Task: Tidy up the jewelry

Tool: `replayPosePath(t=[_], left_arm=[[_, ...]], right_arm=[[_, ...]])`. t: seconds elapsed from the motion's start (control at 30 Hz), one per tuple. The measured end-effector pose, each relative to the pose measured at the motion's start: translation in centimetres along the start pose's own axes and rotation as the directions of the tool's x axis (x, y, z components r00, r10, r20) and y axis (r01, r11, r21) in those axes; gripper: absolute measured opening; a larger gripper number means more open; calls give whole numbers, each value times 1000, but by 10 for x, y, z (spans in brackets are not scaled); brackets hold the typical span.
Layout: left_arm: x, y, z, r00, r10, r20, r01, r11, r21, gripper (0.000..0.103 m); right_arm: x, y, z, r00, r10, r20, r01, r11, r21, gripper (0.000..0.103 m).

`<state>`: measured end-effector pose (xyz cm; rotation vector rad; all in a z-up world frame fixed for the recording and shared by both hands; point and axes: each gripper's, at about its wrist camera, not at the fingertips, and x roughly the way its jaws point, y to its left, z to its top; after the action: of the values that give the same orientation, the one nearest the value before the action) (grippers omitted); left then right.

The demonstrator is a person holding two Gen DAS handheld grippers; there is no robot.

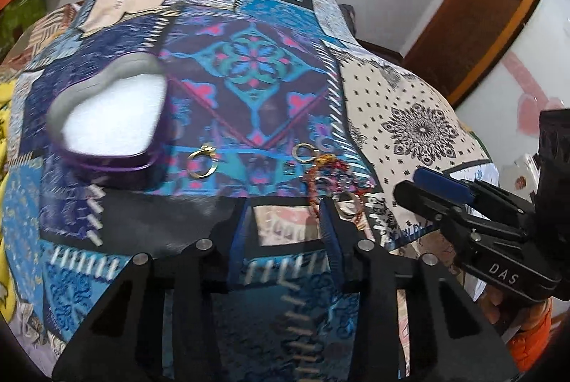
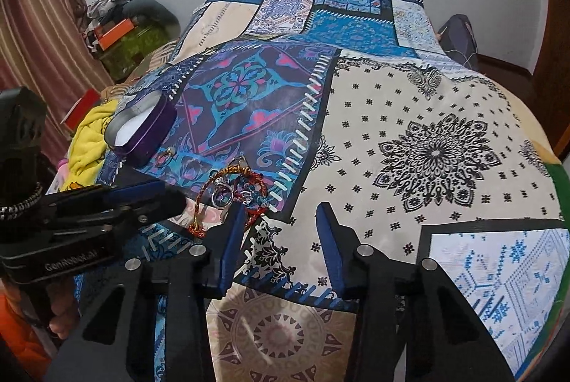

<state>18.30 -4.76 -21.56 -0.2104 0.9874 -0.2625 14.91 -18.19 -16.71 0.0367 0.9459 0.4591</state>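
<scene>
An open purple heart-shaped box [image 1: 107, 129] with white lining sits on the patchwork bedspread [image 1: 249, 68]; it also shows in the right wrist view [image 2: 142, 129]. A gold ring [image 1: 202, 163] lies right of the box. Another gold ring [image 1: 302, 152] and a pile of red and orange thread bracelets [image 1: 327, 175] with rings lie further right; the pile also shows in the right wrist view [image 2: 231, 193]. My left gripper [image 1: 285, 207] is open and empty just short of the pile. My right gripper [image 2: 281, 214] is open and empty, its left finger beside the pile.
The bedspread [image 2: 427, 140] covers a bed. A yellow cloth [image 2: 89, 132] lies at the bed's left edge. Boxes and clutter [image 2: 117, 26] stand by a striped curtain at far left. A wooden door frame [image 1: 491, 11] is at right.
</scene>
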Motion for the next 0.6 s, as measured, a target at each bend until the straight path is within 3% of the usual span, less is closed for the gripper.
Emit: replayPosePath(t=[0.3,0.6], left_arm=[[22,-6,4,999,-41,-35,41,999,4,3],[-10,-16,6,997,-7,79,1,997,72,1]], right_arm=[[4,-5,-1,1000,25,-10,-25,1000,14,31],[3,-4,0,999,34,-9,-34,999,9,31]])
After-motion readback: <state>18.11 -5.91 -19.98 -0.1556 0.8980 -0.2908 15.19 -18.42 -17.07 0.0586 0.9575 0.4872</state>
